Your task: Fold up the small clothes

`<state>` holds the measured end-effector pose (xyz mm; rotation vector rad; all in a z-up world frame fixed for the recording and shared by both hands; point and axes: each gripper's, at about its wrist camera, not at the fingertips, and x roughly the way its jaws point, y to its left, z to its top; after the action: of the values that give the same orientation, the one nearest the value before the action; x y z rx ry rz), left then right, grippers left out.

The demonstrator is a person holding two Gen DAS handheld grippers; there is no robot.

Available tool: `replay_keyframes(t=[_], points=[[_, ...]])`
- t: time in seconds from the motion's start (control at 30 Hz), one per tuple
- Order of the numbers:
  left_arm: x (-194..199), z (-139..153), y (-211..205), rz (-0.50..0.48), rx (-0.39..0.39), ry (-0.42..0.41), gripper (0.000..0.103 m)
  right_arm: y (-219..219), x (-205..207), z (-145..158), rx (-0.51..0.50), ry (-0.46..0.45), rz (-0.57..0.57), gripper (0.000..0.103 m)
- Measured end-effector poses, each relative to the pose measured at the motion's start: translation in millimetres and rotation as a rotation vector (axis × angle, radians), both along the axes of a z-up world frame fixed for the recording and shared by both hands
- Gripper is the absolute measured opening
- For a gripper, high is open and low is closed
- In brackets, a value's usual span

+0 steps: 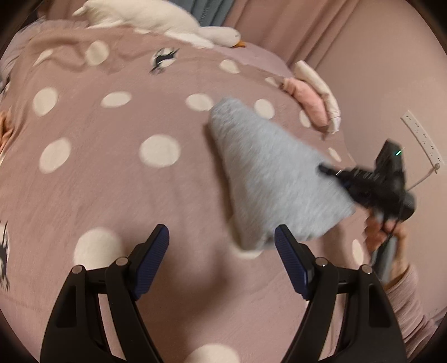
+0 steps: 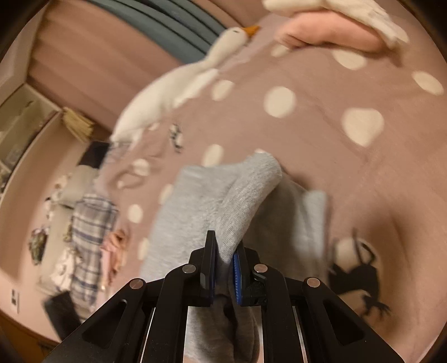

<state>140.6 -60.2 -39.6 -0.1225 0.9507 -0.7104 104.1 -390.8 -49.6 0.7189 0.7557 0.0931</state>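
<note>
The right gripper (image 2: 223, 248) is clenched on a fold of the grey garment (image 2: 245, 195), which trails from its pads out over the pink dotted bedspread (image 2: 349, 173). The left gripper (image 1: 222, 243) hangs released above the bedspread, nothing between its spread fingers, the garment just to its right. Farther off, folded pink and cream clothes (image 1: 313, 97) sit at the bed's right edge, and a white plush goose (image 1: 167, 19) lies along the far side.

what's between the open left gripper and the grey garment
Nothing: in the left wrist view only bare dotted bedspread lies between the left gripper and the grey garment, which the right gripper holds.
</note>
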Motion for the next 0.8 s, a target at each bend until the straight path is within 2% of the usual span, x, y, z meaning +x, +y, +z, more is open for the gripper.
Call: replay_keyframes(t=[0.2,0.3,0.33,0.37,0.47,0.6,0.67,0.73,0.8], points=[[14,21,-56,-0.102,-0.022,-0.051,0.073,0,1,-15,-0.037,0.041,-0.002,0.012],[18,23,-80,-0.139,0.014,-0.084,0.053,6,2,-20,-0.087,0.063,0.023,0.012],[19,20,-89,-0.156,0.045,-0.100,0.034,9,4,-22,-0.110,0.074,0.028,0.012],[21,16,-98,-0.169,0.087,-0.110,0.020,10,6,-24,-0.123,0.081,0.029,0.012],[29,-1,-119,-0.186,0.191,-0.135,0.021,7,10,-28,-0.126,0.092,0.019,0.012],[43,-26,-129,-0.199,0.249,-0.104,0.019,6,18,-36,-0.147,0.124,0.020,0.012],[45,-36,-135,-0.214,0.293,-0.119,0.018,3,19,-40,-0.159,0.145,0.014,0.012],[45,-42,-138,-0.222,0.308,-0.128,0.017,1,18,-38,-0.147,0.154,0.000,0.012],[46,-43,-138,-0.229,0.299,-0.128,0.017,3,14,-30,-0.185,0.146,-0.023,0.014]])
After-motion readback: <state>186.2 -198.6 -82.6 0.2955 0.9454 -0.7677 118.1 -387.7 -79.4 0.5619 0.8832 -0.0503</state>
